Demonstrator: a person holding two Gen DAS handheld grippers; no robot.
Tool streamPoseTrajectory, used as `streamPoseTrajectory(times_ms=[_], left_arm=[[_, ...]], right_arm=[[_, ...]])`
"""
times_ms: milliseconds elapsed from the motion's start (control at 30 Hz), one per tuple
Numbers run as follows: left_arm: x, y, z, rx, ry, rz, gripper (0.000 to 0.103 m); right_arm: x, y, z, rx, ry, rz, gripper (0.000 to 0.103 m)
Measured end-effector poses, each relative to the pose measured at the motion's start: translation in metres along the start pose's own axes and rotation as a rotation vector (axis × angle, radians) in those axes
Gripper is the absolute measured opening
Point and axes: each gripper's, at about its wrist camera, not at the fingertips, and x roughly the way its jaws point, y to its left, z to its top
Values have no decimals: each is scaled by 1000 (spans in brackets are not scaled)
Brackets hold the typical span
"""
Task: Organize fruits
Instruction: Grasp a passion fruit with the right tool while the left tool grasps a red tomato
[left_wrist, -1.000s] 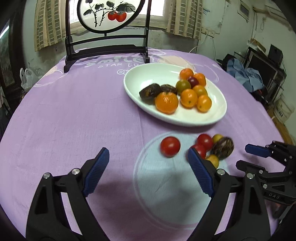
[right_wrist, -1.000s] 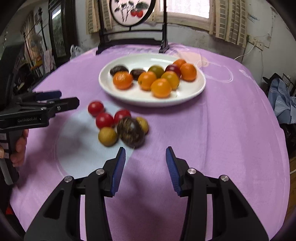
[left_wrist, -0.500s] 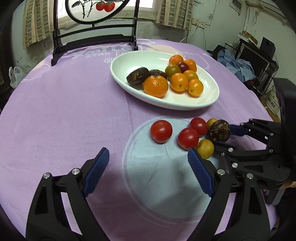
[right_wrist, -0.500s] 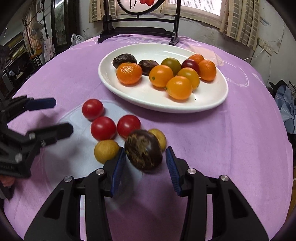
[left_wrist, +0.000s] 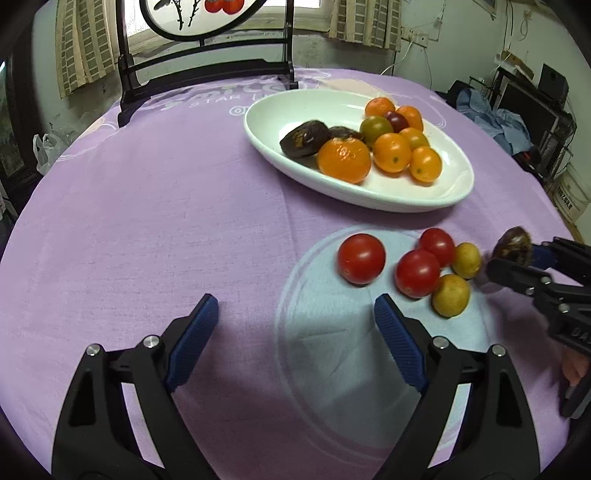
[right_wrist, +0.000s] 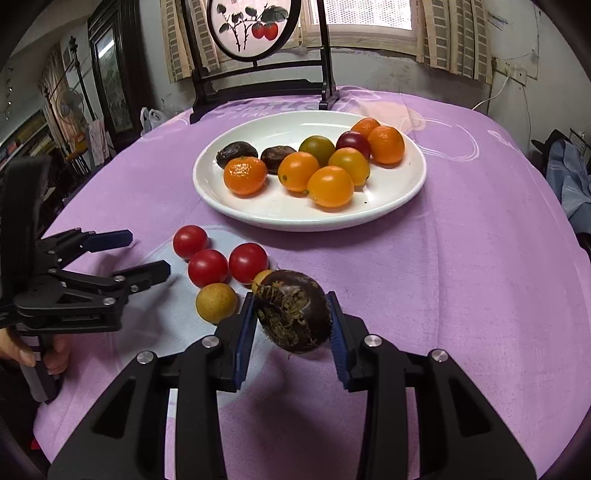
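Right gripper jaws just closed, grasping dark fruit | left gripper released

Each camera sat close behind its own claw, angled down across the purple cloth. Both faced the white plate beyond the fingertips, and shared the loose tomatoes, each catching the other claw sideways.

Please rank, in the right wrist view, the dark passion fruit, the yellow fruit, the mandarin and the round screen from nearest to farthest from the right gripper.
1. Dark passion fruit, between the right gripper pads.
2. Yellow fruit, just left on the cloth.
3. Mandarin, on the plate's left.
4. Round screen, at the far table edge.
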Motion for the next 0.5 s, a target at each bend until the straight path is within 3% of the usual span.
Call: streamPoseTrajectory(times_ms=[400, 433, 500], left_arm=[[17, -28, 15, 96, 7, 34, 81], [18, -30, 17, 98, 3, 39, 78], [18, -33, 21, 102, 1, -11, 48]], right_arm=[[-15, -2, 3, -6, -48, 25, 37], [-15, -1, 3, -7, -49, 27, 37], [-16, -2, 2, -8, -51, 26, 37]])
